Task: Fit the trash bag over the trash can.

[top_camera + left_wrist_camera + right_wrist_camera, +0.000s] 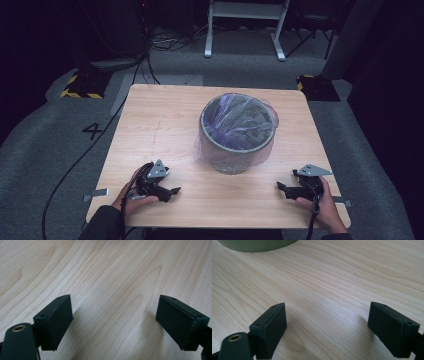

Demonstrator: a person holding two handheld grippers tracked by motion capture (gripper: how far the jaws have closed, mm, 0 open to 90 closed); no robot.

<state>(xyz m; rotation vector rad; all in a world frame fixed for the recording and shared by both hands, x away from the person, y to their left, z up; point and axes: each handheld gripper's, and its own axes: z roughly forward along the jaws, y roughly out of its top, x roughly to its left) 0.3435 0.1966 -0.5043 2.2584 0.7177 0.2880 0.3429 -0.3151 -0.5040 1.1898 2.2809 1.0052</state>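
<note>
The square light-wood table (165, 115) was your whole workspace, and most of it lay bare. On it, a little past the middle and toward the right, stood the round grey waste bin (235, 155), upright, and it was the thing your work turned on. A thin, see-through purple plastic bag (240, 117) lined it: the film was folded out over the rim and hung loosely down the outer wall, bunching at the lower left where it met the wood.

You held the left gripper (172, 190) low at the near edge, well apart from the bin, with its jaws spread wide and nothing between them; its own view showed plain wood grain between the two black pads (56, 320). You held the right gripper (281, 187) the same way on the other side, jaws wide and empty, and the bin's curved base (257, 245) sat at the top edge of its view.

I judged the step to be the first reach for the liner. To do it well, you needed to bring both grippers in from opposite sides at rim height, not at the base. You should have pinched the film alone where it folded over the rim, since the slack lower down would slip or tear. Closing both sides evenly would have kept the light bin from tipping or sliding.
</note>
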